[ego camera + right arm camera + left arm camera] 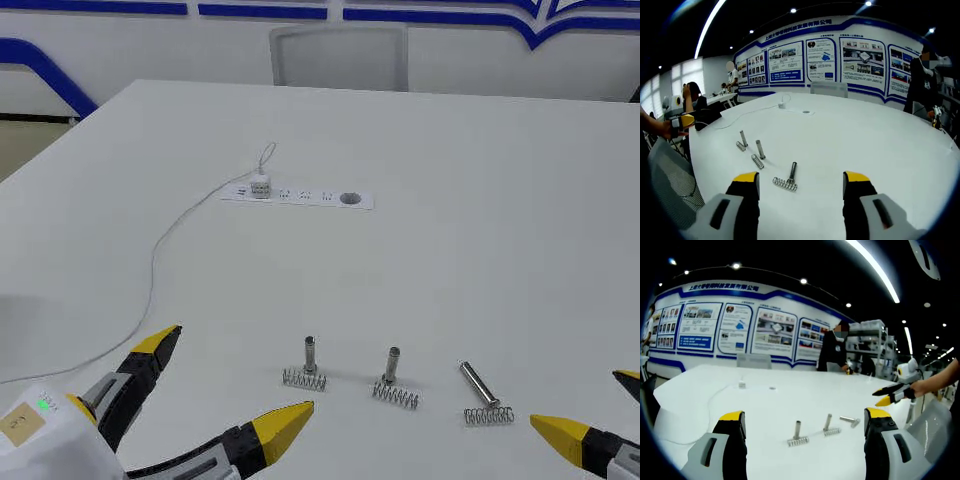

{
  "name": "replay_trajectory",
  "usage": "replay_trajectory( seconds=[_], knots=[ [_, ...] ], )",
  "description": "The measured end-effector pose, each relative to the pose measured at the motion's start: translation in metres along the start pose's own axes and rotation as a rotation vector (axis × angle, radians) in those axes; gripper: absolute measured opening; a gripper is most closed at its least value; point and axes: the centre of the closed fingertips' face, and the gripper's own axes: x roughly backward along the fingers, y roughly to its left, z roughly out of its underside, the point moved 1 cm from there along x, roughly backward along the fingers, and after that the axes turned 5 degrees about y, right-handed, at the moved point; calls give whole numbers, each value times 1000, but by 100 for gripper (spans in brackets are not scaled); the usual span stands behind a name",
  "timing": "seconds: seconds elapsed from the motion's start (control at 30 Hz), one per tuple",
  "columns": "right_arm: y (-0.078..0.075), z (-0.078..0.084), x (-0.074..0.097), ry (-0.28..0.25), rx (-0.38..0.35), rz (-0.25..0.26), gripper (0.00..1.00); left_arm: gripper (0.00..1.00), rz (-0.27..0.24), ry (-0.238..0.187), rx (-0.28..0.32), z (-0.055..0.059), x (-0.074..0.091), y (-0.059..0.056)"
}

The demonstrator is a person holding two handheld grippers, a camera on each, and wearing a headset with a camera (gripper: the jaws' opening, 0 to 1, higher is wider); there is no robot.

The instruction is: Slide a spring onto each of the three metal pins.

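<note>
Both tongs are open and hold nothing: the left gripper [228, 385] is at the lower left of the head view with its yellow tips wide apart, and the right gripper [592, 405] is at the lower right, its jaws also apart. The three pins are in a row along the lower middle, each with a spring just beside it: left pin [310, 353] and left spring [304, 379], middle pin [392, 364] and middle spring [396, 396], right pin [479, 384] and right spring [489, 415]. Two pins stand upright; the right one seems to lie or lean. I think a wide jaw can knock over a standing pin, and a spring pinched too hard may jump away. The table [480, 230] is bare above the row, up to the power strip [300, 196]; a cable [152, 270] runs on the left.
</note>
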Motion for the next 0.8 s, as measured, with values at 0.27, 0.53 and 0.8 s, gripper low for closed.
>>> replay_trajectory(
  seconds=[0.27, 0.53, 0.8],
  knots=[
    [-7, 2, -4, 54, 30, -11, 63, 100, 16, 21, -15, 3, -1, -3],
    [-1, 1, -13, 106, 65, -59, 57, 98, 37, 49, -32, 9, -3, -8],
    [6, -3, -26, 145, 66, -75, 46, 95, 26, 20, -48, 1, -1, -7]
  ],
)
